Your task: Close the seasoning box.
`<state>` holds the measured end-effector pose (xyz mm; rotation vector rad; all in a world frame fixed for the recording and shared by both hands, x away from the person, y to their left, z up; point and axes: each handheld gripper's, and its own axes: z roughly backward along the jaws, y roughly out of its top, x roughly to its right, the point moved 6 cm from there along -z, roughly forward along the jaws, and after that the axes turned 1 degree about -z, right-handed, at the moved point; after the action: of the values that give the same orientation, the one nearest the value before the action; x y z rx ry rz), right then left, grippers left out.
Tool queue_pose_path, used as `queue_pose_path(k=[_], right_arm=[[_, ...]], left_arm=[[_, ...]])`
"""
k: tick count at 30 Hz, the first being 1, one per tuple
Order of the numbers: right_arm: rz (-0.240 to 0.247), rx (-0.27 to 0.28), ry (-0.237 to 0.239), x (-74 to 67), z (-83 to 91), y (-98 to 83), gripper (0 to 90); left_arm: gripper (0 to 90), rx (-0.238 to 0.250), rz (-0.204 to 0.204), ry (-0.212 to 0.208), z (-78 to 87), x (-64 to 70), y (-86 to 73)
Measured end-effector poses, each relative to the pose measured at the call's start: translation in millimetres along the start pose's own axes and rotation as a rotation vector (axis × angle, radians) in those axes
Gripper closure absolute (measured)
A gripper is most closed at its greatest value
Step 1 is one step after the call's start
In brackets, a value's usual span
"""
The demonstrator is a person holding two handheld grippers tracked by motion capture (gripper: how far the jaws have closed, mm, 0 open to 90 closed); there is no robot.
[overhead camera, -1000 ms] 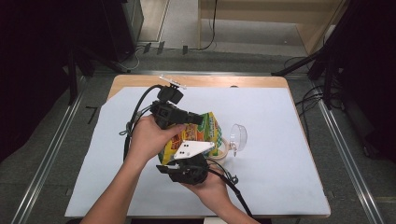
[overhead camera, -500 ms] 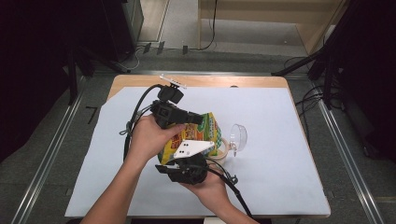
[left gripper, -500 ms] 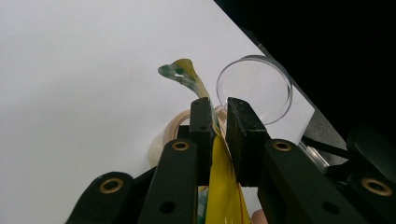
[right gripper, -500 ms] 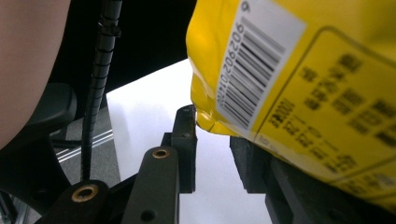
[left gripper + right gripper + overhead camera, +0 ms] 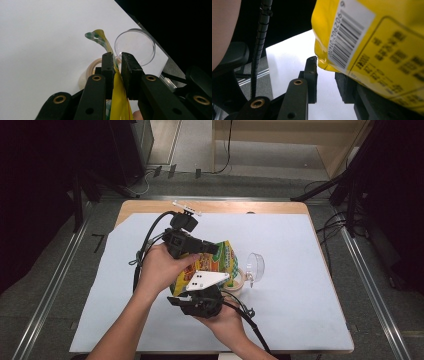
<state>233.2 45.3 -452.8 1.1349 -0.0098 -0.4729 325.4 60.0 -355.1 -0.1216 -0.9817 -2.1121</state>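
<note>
A yellow and green snack bag (image 5: 223,261) is held up over the white table sheet (image 5: 300,285) near its middle. My left gripper (image 5: 214,249) comes in from the left and is shut on the bag's thin upper edge (image 5: 117,85), which rises between the two black pads. My right gripper (image 5: 202,292) sits under the bag, grey plate on top. In the right gripper view the bag's barcode side (image 5: 372,42) hangs over the right jaw, and my right gripper (image 5: 326,75) stands open, with white sheet showing through the gap.
A clear plastic cup (image 5: 255,266) lies on its side right of the bag, also seen as the clear plastic cup (image 5: 135,46). A tape roll (image 5: 236,280) lies beside it, seen too as the tape roll (image 5: 92,71). Cables trail from both grippers.
</note>
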Motion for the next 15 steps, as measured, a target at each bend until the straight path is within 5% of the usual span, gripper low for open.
queue_pose_path(k=[15], right_arm=[[-0.013, 0.008, 0.007, 0.0, -0.4, -0.8, 72.4]], left_arm=[[81.2, -0.004, -0.011, -0.004, 3.5, 5.5, 0.0]])
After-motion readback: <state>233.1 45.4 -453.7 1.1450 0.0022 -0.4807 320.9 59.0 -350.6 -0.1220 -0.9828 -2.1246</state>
